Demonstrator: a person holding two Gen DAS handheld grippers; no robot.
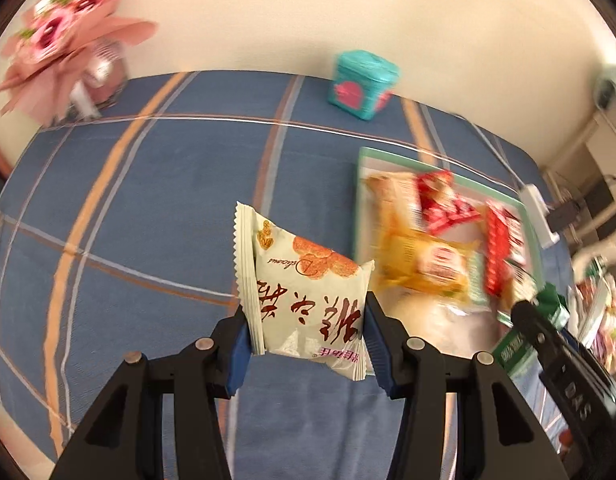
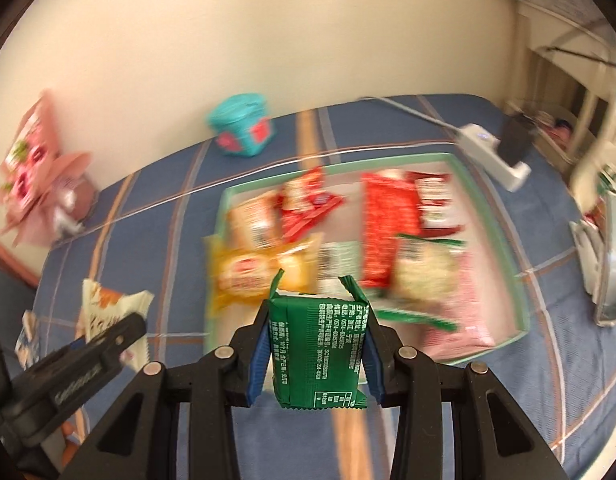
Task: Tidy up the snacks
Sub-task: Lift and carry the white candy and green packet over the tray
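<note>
Claws first: your left claw [image 1: 306,320] is clamped on the cream crinkle-edged biscuit packet with red lettering [image 1: 304,280], pads pressing its two sides, and the packet hangs above the blue plaid cloth [image 1: 148,208] covering the desk. Your right claw [image 2: 314,334] is clamped on the green foil snack packet with white print [image 2: 318,340], held just short of the near rim of the shallow pale-green plastic tray [image 2: 488,208].

To your left of the biscuit packet the cloth lies bare across a wide stretch. To its right, just beside it, runs the tray's left edge. Inside the tray, blurred, sit a yellow wrapped cake [image 2: 256,272], red sachets [image 2: 308,208], a tall red packet [image 2: 384,228], a green-edged cracker packet [image 2: 424,268] and a pink pouch [image 2: 460,320]; they overlap, with bare floor showing along the tray's far wall.

Beyond the tray's far right corner a white power strip [image 2: 492,152] lies on the cloth with its cord running back. Further back, near the cream wall, stands a teal box with pink hearts [image 1: 362,86], well apart from the tray. At the far left corner rests a pink paper-wrapped bouquet [image 1: 64,36].
</note>
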